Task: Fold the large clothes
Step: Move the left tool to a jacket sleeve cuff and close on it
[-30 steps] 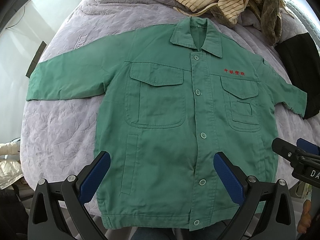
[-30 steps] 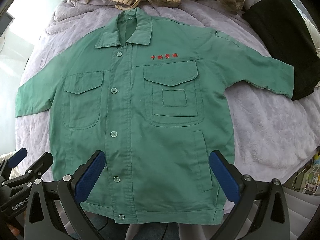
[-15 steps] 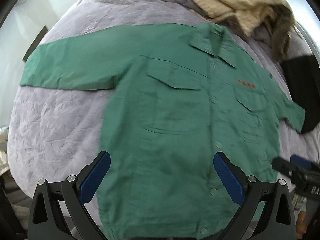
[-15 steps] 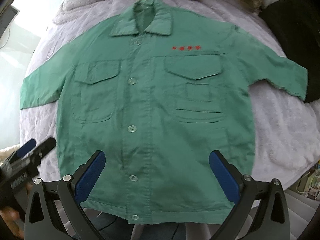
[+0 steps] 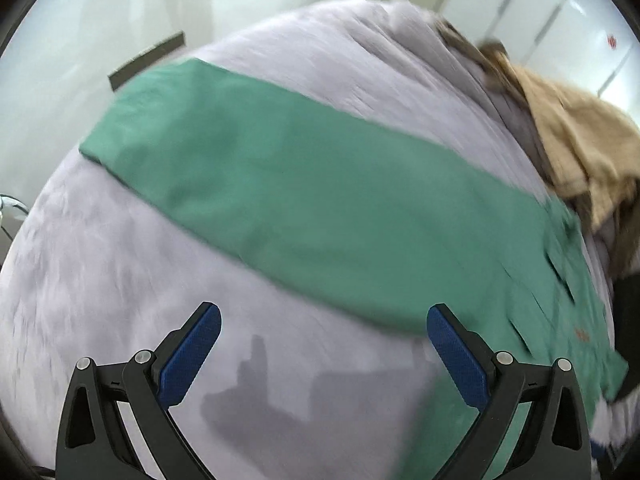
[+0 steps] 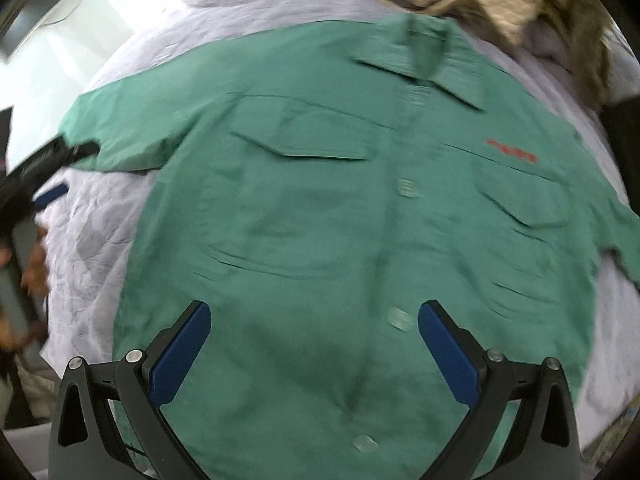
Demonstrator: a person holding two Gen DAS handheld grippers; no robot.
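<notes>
While the green jacket (image 6: 360,208) lies flat, front up, on the grey quilt (image 5: 120,280), its sleeve (image 5: 260,184) is seen stretching crosswise just ahead of the left gripper (image 5: 324,344), the nearer of the 2; both the left and right gripper (image 6: 314,344) are held with jaws apart, empty.

- The left hand-held gripper (image 5: 323,345) has black angular arms, silver round screws at the joints, and blue textured pads (image 5: 188,356).
- The right hand-held gripper (image 6: 314,340) is built the same: black frame, silver screws, blue pads (image 6: 448,354).
- The bare hand (image 6: 34,262) is blurred.
</notes>
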